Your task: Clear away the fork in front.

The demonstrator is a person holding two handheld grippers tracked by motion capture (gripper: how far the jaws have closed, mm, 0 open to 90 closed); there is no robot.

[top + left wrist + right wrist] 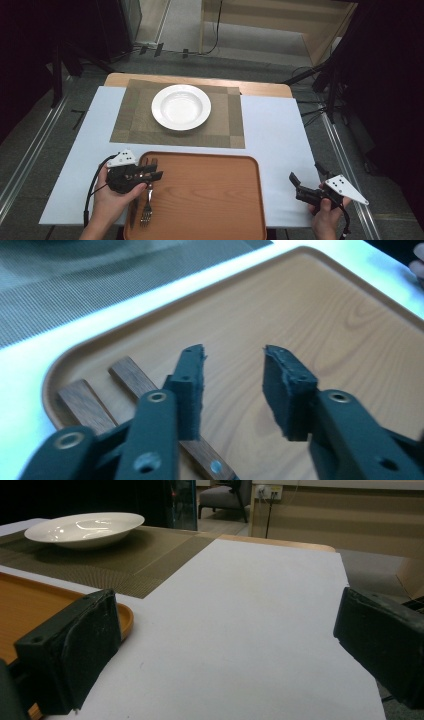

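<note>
- Left hand-held gripper (156,175) hovers part-open and empty over the wooden-handled fork (147,202) and knife (134,207) at the tray's (210,200) near-left.
- Right hand-held gripper (305,181) stands wide open, empty, above the table's (280,130) near-right.

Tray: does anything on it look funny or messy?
Nothing spilled or broken. The fork and a second wooden-handled utensil lie side by side at the tray's left edge. The left tool's pads look a bit frayed.
</note>
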